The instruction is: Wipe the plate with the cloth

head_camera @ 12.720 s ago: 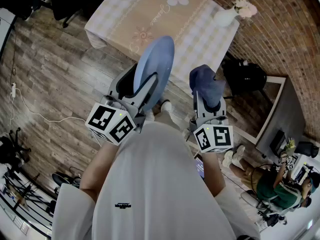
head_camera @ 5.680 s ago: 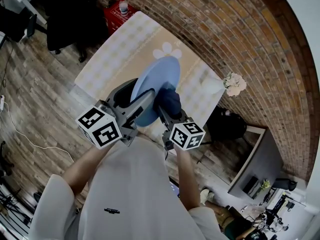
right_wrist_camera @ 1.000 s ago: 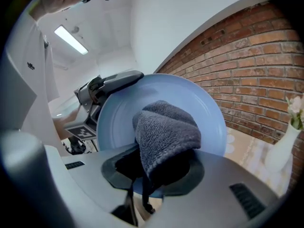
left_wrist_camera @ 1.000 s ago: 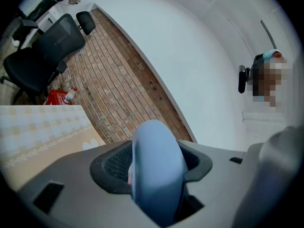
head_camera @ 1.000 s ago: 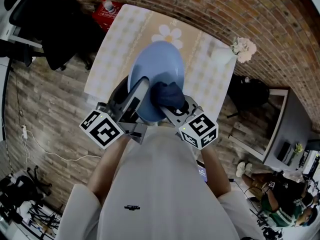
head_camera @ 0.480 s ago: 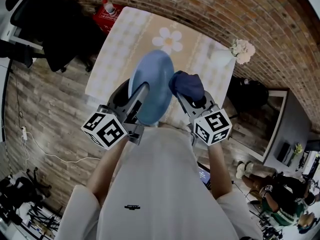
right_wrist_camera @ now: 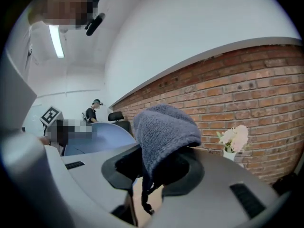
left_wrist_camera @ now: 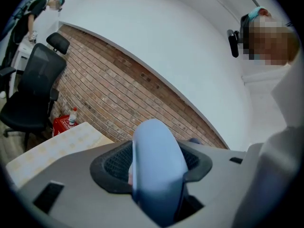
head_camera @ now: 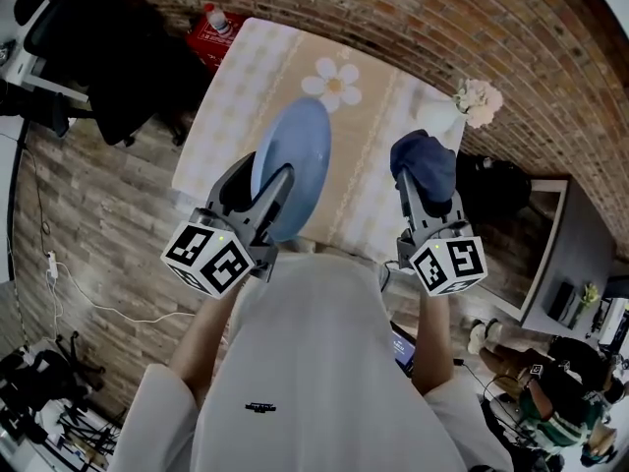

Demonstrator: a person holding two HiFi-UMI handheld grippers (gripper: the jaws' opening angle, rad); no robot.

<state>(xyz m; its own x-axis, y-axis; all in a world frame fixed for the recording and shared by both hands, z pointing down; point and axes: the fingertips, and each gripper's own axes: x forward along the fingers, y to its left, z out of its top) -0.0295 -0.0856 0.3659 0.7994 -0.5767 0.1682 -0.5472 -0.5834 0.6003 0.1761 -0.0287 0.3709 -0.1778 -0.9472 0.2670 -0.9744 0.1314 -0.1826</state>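
Since half a second ago, the cloth [head_camera: 425, 163] has been swung well away from the plate [head_camera: 295, 155]. Plate's clamped on edge in the left gripper [head_camera: 267, 197] above the table [head_camera: 236, 77]; cloth's pinched in the right gripper [head_camera: 426, 197]. Probably between wipes, so the cloth needs pressing back on.

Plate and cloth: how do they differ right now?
The plate is pale blue, smooth and rigid, on edge in the left hand-held gripper; the cloth is dark blue, fuzzy, bunched in the right hand-held gripper. The plate is much larger than the cloth. Both are clamped, not touching.
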